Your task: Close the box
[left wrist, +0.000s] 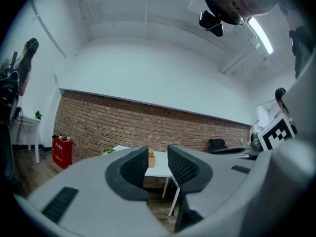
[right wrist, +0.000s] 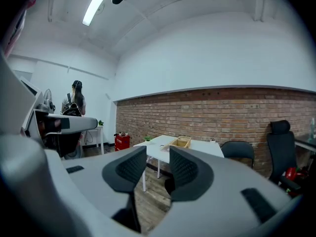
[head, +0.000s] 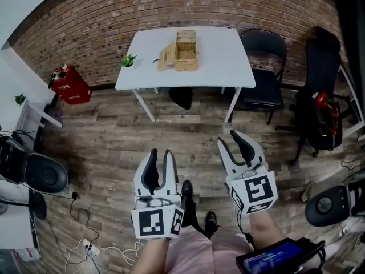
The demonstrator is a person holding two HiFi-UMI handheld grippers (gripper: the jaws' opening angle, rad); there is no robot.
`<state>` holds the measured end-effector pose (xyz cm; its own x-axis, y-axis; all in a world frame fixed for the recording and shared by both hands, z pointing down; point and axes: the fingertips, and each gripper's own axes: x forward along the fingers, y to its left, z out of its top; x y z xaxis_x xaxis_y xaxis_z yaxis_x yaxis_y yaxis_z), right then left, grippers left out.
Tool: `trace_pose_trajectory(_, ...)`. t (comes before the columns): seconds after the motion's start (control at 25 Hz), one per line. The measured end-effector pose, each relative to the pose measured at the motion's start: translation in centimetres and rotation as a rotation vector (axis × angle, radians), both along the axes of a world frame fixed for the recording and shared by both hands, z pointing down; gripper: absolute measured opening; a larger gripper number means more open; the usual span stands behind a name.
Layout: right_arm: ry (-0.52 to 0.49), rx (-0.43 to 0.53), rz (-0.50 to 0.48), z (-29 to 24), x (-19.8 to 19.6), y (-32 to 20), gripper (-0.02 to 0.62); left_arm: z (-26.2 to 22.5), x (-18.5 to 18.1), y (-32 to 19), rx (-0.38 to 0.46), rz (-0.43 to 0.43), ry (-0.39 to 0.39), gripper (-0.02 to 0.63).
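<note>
While the box point(head: 183, 53) sits open on the white bench point(head: 219, 50) far ahead, the left gripper point(head: 159, 153) and right gripper point(head: 238, 137) hold nothing, fingers apart, so closing it has not begun.

A light tan box point(head: 186, 55) of woven, basket-like material sits on a white table point(head: 222, 61) that stands against a brick wall point(head: 85, 33). It rests near the middle of the tabletop, closer to the wall edge than to the front edge. The box is rectangular and it is open: from above, its inside shows as a shallow hollow with straight woven sides. A flat woven panel point(head: 166, 57), probably its lid, leans out from the left side down to the tabletop. In the right gripper view the box point(right wrist: 180, 142) appears low and side-on, top uncovered. In the left gripper view only a narrow sliver of it point(left wrist: 151, 158) shows.
</note>
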<state>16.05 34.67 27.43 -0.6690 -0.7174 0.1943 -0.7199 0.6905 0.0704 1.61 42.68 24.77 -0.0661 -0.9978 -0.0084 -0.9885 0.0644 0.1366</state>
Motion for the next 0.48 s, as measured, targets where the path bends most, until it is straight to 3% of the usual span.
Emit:
trace_pose_trajectory(0.2,0.006,0.000,0.023,0.9,-3.9,-5.9,0.141,1.0,-4.1,-6.3,-0.009,0.027,0.003,0.115)
trace_pose_trajectory(0.48,0.005,0.028,0.059,-1.6,-7.9,-11.6,0.138,-1.3,-9.0,-12.2,0.026,0.049,0.001,0.115)
